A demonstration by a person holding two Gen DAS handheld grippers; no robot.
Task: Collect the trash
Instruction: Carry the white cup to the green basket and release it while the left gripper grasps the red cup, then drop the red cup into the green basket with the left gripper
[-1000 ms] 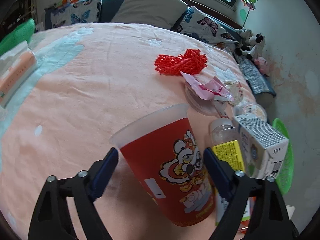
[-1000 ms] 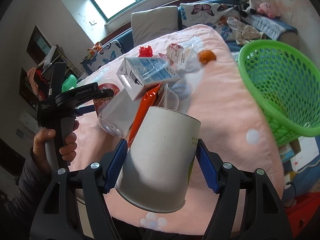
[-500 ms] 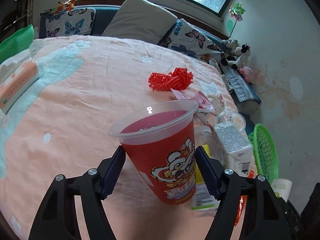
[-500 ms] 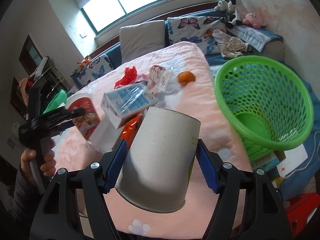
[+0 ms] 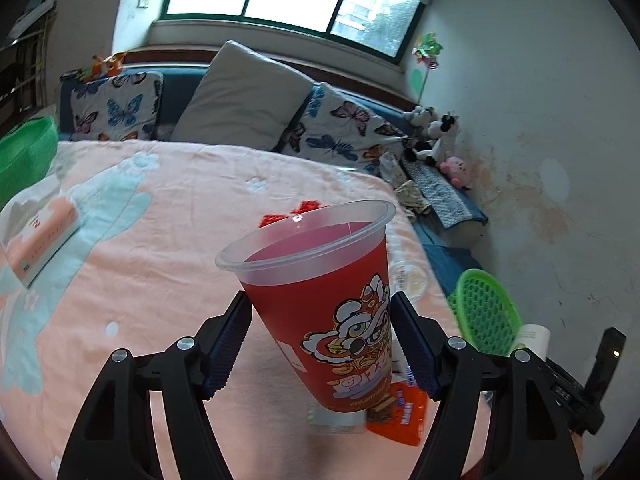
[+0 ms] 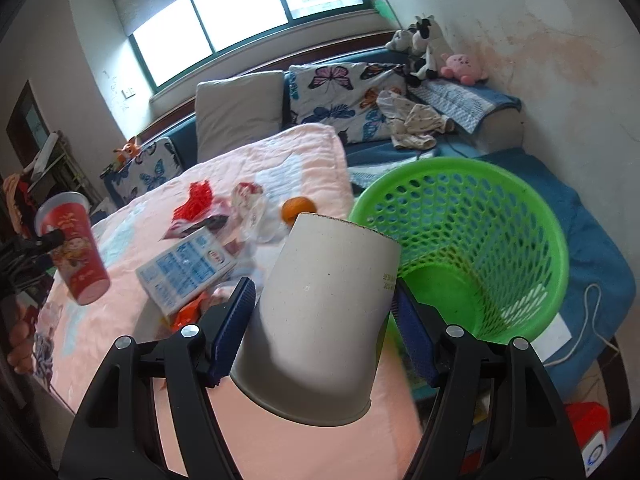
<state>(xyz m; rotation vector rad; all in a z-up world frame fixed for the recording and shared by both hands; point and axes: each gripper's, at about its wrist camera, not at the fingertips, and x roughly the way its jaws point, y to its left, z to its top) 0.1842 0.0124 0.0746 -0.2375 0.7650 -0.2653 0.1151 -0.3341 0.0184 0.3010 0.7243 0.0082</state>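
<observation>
My left gripper (image 5: 320,340) is shut on a red plastic cup (image 5: 324,300) with a cartoon lion print, held upright above the pink blanket (image 5: 160,240); the cup also shows in the right wrist view (image 6: 74,248). My right gripper (image 6: 322,328) is shut on a white paper cup (image 6: 324,320), held upside down and tilted, just left of the green mesh basket (image 6: 472,248). The basket also shows in the left wrist view (image 5: 486,316). A white-blue carton (image 6: 188,270), an orange wrapper (image 6: 188,312), a red net (image 6: 194,204) and crumpled plastic (image 6: 252,212) lie on the blanket.
An orange fruit (image 6: 298,208) lies near the blanket's edge. A tissue pack (image 5: 40,236) lies at the left. Pillows (image 5: 240,96) and plush toys (image 5: 436,140) line the sofa behind. A white cord (image 6: 588,320) lies on the blue mat beside the basket.
My left gripper has lifted the red cup up off the blanket. My right gripper has carried the paper cup right, closer to the green basket.
</observation>
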